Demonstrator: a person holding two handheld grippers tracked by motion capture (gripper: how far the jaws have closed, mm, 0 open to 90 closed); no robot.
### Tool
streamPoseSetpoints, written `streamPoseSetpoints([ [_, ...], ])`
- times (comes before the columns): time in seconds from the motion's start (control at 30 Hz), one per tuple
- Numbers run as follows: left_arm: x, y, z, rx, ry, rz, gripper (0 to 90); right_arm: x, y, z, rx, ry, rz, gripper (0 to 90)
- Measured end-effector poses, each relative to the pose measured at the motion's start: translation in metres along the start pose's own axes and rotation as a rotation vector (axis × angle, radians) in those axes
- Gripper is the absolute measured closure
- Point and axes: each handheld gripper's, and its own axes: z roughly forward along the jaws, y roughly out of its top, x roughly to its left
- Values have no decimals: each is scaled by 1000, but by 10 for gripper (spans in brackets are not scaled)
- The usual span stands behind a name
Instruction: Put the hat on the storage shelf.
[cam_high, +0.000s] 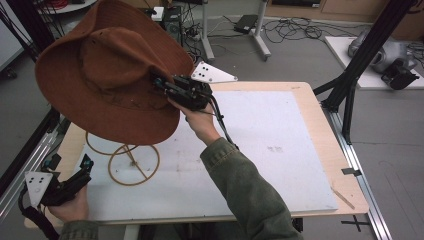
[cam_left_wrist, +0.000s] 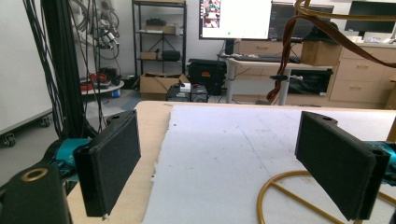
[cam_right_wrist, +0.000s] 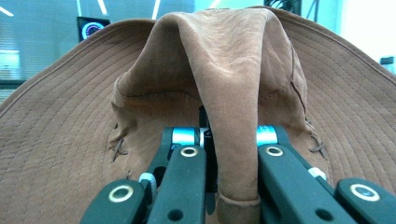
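Grey floor strewn with cables rings my workplace, and a pale wooden table (cam_high: 320, 130) carries a big white mat (cam_high: 265, 150) across most of its top. Largest over it is the brown felt hat (cam_high: 107, 75), lifted off the mat and tilted, its crown facing up toward eleven o'clock in the high view. My right gripper (cam_high: 159, 84) sits at the hat's four o'clock edge, closed tight on a fold of the crown; in the right gripper view that fold (cam_right_wrist: 233, 140) drops straight between my two black jaws, with the stitched brim spreading behind it from nine round to three. Below the hat, at its six o'clock, the gold wire stand (cam_high: 132, 162) rests on the mat, apart from the brim. Smallest, down at seven o'clock from the stand, my left gripper (cam_high: 82, 167) rests at the table's near corner, jaws spread wide with nothing between them; the stand's ring (cam_left_wrist: 280, 191) curves near its right-hand pad.
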Motion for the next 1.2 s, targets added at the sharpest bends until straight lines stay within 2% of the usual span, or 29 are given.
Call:
streamPoseSetpoints([
  [0.3, 3, 0, -1, -1, 7, -4, 144, 9, -4, 9, 43, 84, 21, 870],
  [0.37, 3, 0, -1, -2, 8, -6, 144, 9, -4, 9, 42, 90, 21, 870],
  [0.43, 3, 0, 0, 0, 8, -4, 144, 9, -5, 11, 62, 105, 39, 869],
  [0.6, 3, 0, 0, 1, 7, -5, 144, 12, -9, 14, 114, 116, 33, 869],
  [0.73, 4, 0, -1, 2, 11, -7, 144, 17, -14, 19, 149, 153, 45, 870],
  [1.1, 5, -1, -1, 3, 14, -11, 144, 25, -29, 19, 165, 184, 59, 866],
  [1.2, 5, -1, 0, 6, 14, -10, 144, 26, -32, 19, 190, 187, 62, 855],
])
